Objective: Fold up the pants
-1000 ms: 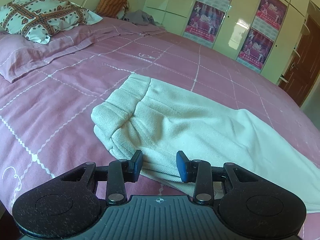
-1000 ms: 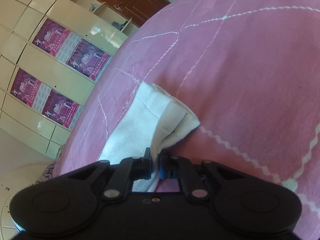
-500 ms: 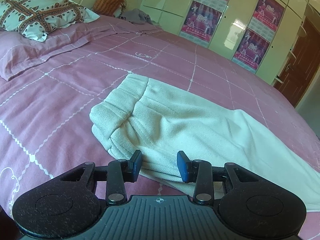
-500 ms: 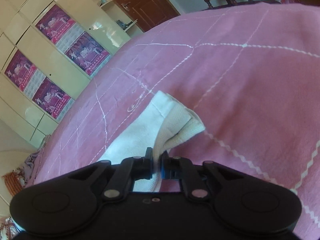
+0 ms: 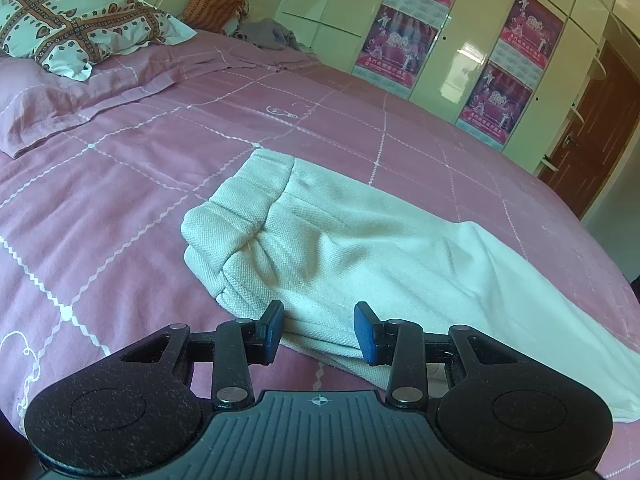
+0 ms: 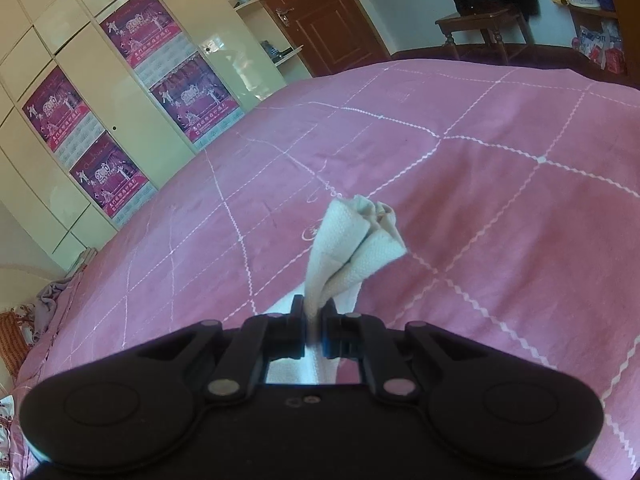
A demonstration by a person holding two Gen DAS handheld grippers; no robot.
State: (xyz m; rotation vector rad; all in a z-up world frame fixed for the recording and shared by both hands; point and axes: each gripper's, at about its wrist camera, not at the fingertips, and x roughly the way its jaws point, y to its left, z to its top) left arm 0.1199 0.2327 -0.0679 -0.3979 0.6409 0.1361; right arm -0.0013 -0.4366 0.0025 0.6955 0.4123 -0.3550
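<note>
Cream-white pants [image 5: 360,248] lie on the pink bed, waistband toward the pillows, legs running off to the right. My left gripper [image 5: 318,330] is open, its blue pads either side of the near edge of the pants by the waist. My right gripper [image 6: 313,322] is shut on the bunched leg ends of the pants [image 6: 352,240] and holds them lifted above the bed, the cloth standing up from the jaws.
The pink bedspread [image 5: 140,208] with white grid lines covers the bed. A patterned pillow [image 5: 76,28] lies at the head. A cream wardrobe with posters [image 5: 460,32] stands along the far side. A wooden door [image 6: 320,12] and a small table [image 6: 484,24] lie beyond the foot.
My right gripper has lifted and turned with the leg ends, which now stand up bunched above the bed. The left gripper has stayed open at the waist edge.
</note>
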